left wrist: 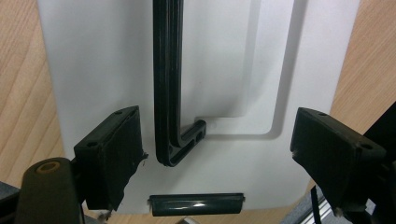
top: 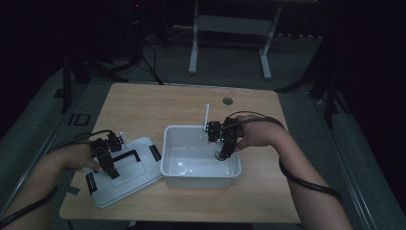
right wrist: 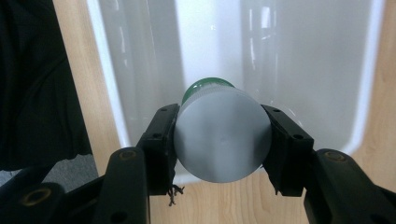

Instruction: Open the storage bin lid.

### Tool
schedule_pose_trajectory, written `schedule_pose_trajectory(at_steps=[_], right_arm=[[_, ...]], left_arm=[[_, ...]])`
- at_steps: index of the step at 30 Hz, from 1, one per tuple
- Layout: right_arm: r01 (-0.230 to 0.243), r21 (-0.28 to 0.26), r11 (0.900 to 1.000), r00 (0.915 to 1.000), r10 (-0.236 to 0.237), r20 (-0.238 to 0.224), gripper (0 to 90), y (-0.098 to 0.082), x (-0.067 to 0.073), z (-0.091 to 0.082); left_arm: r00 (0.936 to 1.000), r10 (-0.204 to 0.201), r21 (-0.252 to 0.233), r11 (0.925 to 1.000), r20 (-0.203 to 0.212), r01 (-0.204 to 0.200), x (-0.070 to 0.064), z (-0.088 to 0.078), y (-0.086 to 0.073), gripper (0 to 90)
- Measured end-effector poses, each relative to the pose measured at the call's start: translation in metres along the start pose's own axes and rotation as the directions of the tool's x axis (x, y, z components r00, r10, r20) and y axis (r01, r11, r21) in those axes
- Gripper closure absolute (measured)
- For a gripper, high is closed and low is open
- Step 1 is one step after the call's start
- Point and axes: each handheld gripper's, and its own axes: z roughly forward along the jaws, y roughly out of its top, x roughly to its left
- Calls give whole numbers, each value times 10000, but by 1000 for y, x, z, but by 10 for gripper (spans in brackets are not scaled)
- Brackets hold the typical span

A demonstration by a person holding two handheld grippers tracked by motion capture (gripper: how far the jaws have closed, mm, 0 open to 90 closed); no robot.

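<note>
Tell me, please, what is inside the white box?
Inside the white box, the right gripper holds a green bottle by its grey cap. The bottom looks bare elsewhere; the bottle hides what lies directly beneath it.

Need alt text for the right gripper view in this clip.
The right gripper grips a green bottle by its grey cap, jaws pressed on both sides, above an open white bin. The bin sits on a wooden table.
</note>
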Motion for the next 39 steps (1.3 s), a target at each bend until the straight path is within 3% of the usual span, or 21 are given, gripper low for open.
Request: schedule_pose_trajectory(at_steps=[21, 39], right_arm=[[-31, 385, 9993, 9980, 56, -636, 501, 12, 3, 76], [-148, 600, 9981, 9962, 198, -846, 501, 24, 3, 108]], left_arm=[[10000, -78, 49, 10000, 45, 78, 0, 3, -2, 165], [10000, -33, 99, 9999, 42, 32, 0, 4, -1, 165]])
